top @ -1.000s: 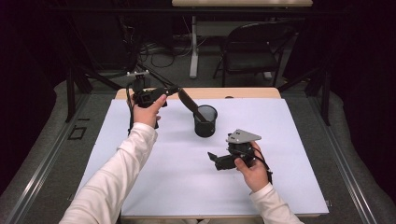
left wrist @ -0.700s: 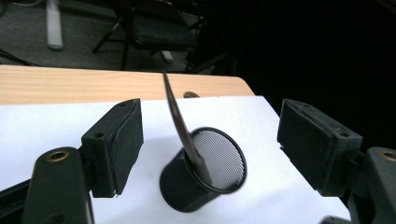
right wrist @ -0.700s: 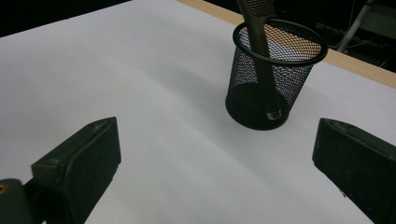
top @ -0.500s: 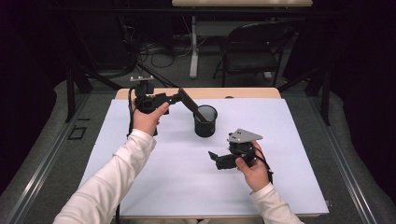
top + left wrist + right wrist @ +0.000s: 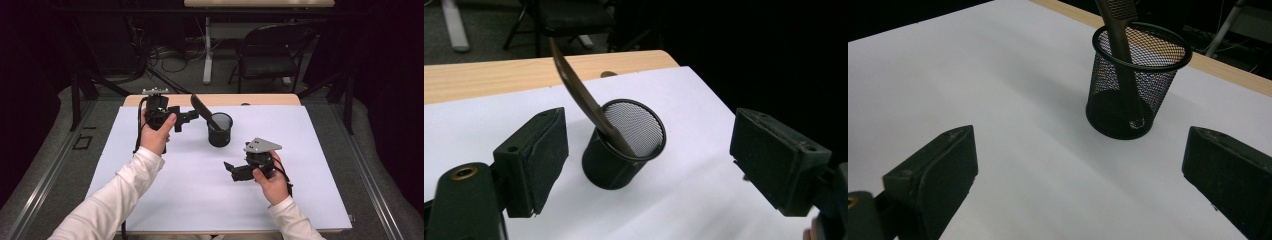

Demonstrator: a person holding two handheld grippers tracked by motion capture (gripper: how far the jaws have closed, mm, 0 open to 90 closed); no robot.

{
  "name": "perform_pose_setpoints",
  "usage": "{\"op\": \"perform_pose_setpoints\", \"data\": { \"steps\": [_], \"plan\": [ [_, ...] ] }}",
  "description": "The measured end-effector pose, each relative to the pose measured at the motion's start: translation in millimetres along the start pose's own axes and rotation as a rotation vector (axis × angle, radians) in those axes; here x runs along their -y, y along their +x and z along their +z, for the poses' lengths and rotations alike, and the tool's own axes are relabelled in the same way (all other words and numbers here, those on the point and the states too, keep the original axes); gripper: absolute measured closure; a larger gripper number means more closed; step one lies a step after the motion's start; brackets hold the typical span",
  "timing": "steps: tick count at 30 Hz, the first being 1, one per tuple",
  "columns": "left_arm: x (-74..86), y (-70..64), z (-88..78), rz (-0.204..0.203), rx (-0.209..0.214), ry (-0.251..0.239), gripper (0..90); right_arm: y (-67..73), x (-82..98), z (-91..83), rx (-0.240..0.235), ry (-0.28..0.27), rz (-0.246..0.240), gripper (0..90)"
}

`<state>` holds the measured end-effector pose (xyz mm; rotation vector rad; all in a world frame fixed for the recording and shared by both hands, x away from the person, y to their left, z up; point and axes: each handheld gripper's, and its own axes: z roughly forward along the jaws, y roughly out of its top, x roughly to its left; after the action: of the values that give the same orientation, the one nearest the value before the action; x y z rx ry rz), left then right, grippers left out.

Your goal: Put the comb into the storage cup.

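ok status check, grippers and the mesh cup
Left gripper open, jaws just widened, nothing between them. Right gripper open, empty. Dark comb leans in mesh cup, cup upright on white sheet. Nothing in the way.

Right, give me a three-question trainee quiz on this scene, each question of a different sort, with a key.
1. True or false: the dark tool stands in the mesh cup, leaning over its rim.
2. Multiple choice: the left hand-held gripper is a) shut on the tool, b) open, with nothing between its jaws, c) lying flat on the table.
3. Fill in: the mesh cup stands on the ___ sheet that covers the table.

Key:
1. True
2. b
3. white
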<state>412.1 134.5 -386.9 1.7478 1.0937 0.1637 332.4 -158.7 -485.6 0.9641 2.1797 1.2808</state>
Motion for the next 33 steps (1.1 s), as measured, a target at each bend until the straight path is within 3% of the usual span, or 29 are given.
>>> {"op": "perform_pose_setpoints", "data": {
  "steps": [3,8,17,33],
  "plan": [
    [2.6,-2.0,-3.8,0.063,0.035,0.014,16.1,-0.2,-0.1,-0.1,0.001,-0.001,0.001,1.3],
    [8.1,-4.8,-9.9,0.129,0.061,0.018,16.1,-0.5,-0.2,-0.6,0.003,-0.001,0.001,1.3],
    [18.8,-3.3,-19.0,0.192,0.113,0.0,16.1,-1.3,-0.5,-1.3,0.005,-0.005,0.006,1.4],
    [40.7,1.6,-41.5,0.231,0.132,-0.02,16.1,-4.0,-2.0,-4.4,0.005,-0.016,0.019,1.5]
  ]
}}
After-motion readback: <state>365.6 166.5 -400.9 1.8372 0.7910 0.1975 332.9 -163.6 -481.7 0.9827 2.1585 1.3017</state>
